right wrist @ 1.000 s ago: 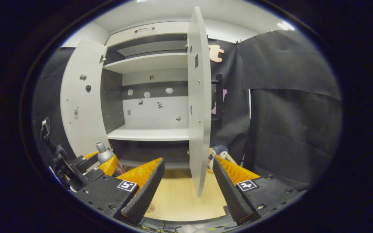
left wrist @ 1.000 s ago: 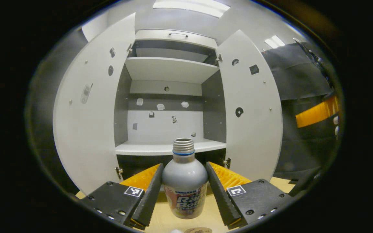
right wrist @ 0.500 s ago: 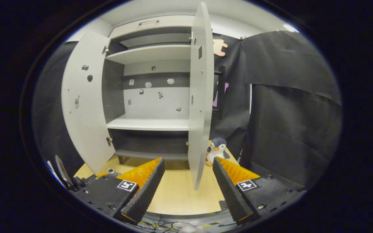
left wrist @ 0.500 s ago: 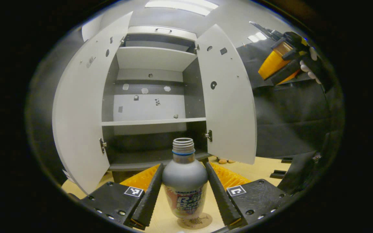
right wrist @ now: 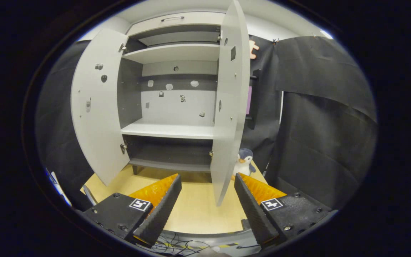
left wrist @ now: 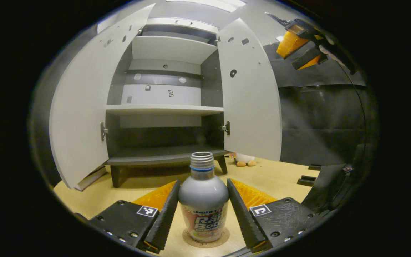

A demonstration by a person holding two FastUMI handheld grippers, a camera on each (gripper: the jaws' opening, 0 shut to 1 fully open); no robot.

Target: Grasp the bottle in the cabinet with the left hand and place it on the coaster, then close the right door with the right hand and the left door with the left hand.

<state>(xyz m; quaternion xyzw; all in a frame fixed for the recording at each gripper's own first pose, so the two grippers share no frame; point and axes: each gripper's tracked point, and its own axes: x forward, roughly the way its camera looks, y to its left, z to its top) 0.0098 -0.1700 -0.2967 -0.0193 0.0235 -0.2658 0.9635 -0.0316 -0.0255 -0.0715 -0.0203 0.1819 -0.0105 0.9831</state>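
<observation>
Both left gripper (left wrist: pixel 203 210) fingers clamp the upright bottle (left wrist: pixel 203 205), mouth up; right gripper (right wrist: pixel 207 203) gapes.

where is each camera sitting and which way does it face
left gripper view: rides the left claw, low over the table, facing the open white cabinet; its fingers clamp the grey metal bottle on the round cork coaster.
right gripper view: rides the open right claw, higher, facing the right door's edge.
Shared: cabinet, both doors, toy penguin.
</observation>
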